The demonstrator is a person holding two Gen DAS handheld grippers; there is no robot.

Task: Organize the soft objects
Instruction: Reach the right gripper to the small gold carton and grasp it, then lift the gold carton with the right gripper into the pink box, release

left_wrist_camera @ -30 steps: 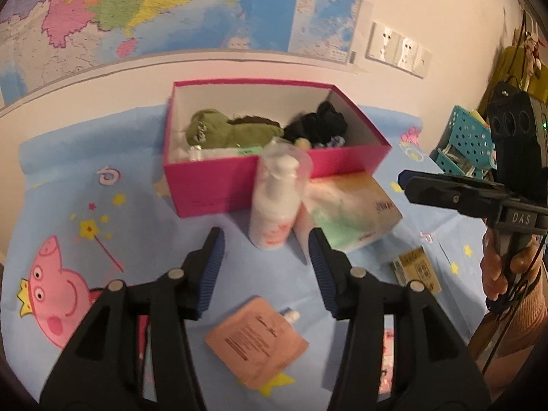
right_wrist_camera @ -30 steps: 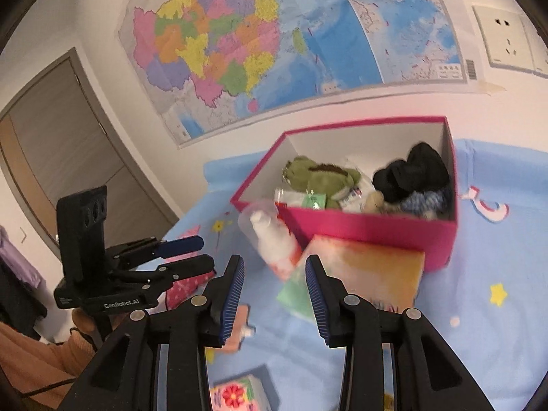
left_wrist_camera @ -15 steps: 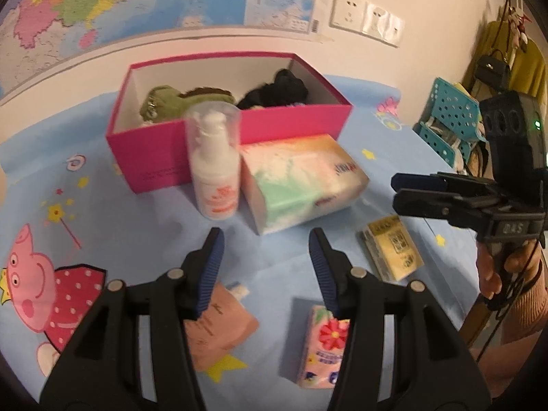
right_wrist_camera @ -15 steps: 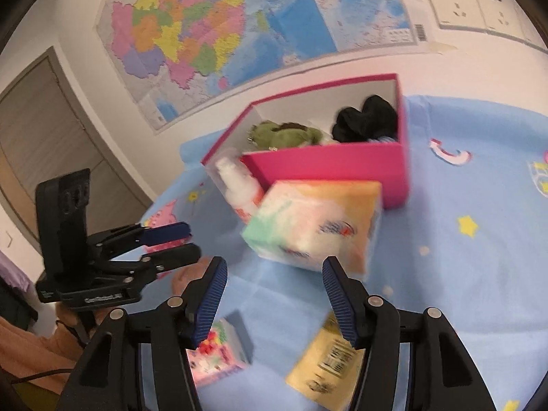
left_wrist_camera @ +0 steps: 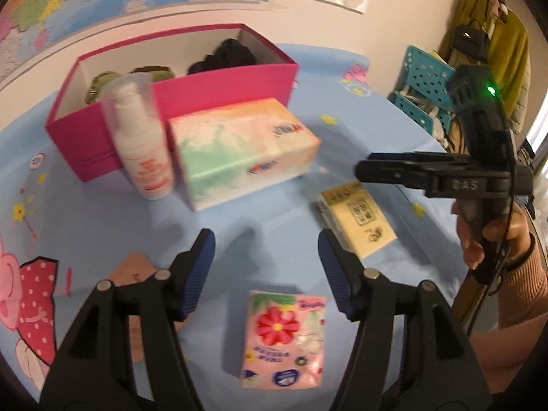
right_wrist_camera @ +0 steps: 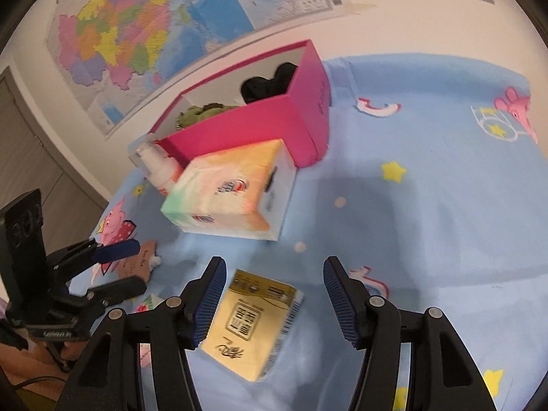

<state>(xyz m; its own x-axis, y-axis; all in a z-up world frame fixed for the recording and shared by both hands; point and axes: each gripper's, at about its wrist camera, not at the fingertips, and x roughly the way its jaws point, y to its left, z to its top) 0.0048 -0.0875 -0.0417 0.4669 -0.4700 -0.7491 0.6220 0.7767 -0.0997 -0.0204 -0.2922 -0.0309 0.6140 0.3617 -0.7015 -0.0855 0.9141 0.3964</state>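
Note:
My left gripper (left_wrist_camera: 266, 246) is open and empty above a pink flowered tissue pack (left_wrist_camera: 286, 337) on the blue cloth. My right gripper (right_wrist_camera: 274, 274) is open and empty over a yellow tissue pack (right_wrist_camera: 255, 325), which also shows in the left wrist view (left_wrist_camera: 359, 221). A pink box (left_wrist_camera: 191, 102) at the back holds a green plush (right_wrist_camera: 202, 113) and a black soft item (left_wrist_camera: 226, 54). A large pastel tissue box (left_wrist_camera: 239, 150) lies in front of it. The right gripper shows in the left wrist view (left_wrist_camera: 370, 169).
A white pump bottle (left_wrist_camera: 144, 147) stands against the pink box. A salmon pouch (right_wrist_camera: 137, 263) lies on the blue cartoon tablecloth (right_wrist_camera: 428, 205) by the left gripper. A teal basket (left_wrist_camera: 424, 92) and hanging coats are at the right. A map covers the wall.
Both grippers have drawn back from the pink box and tilted down toward the small tissue packs. The right jaws have opened wider.

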